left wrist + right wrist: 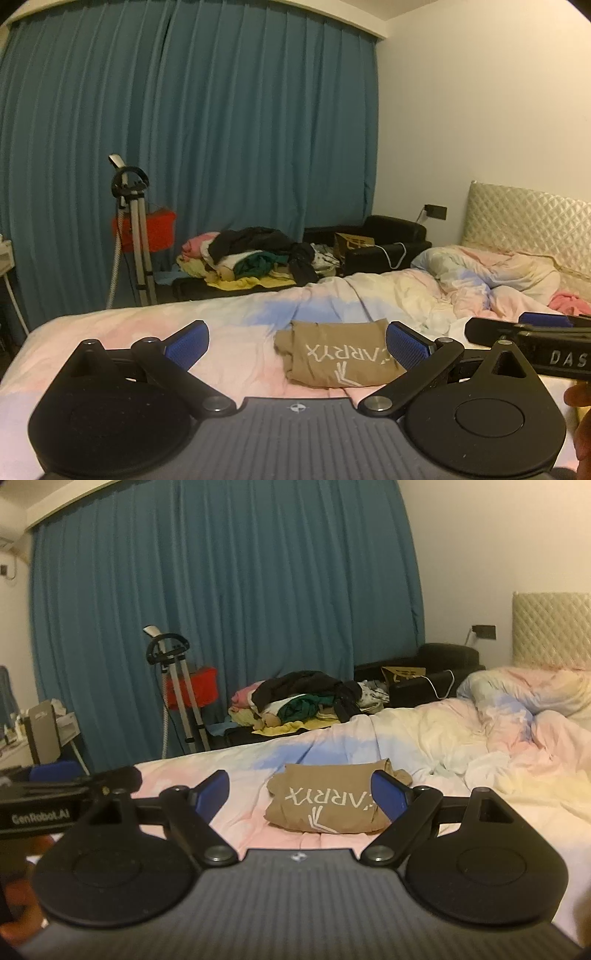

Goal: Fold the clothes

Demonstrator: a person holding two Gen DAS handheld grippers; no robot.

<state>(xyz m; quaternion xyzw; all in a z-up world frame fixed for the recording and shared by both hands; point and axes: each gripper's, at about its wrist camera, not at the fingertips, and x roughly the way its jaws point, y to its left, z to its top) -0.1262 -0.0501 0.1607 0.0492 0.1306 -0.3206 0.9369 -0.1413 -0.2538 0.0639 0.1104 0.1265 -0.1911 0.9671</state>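
A folded tan shirt [338,356] with white lettering lies flat on the bed's pastel sheet [240,328]. It also shows in the right wrist view [328,799]. My left gripper [297,345] is open and empty, held just above the bed in front of the shirt. My right gripper [301,794] is open and empty too, its blue pads either side of the shirt in the view, not touching it. The right gripper shows at the left wrist view's right edge [532,325]. The left gripper shows at the right wrist view's left edge [66,779].
A crumpled pastel duvet [480,280] covers the bed's right side by a quilted headboard [528,218]. A pile of mixed clothes [255,258] lies beyond the bed. A garment steamer stand [133,229] and blue curtain [221,129] stand behind. A black armchair [388,236] sits far right.
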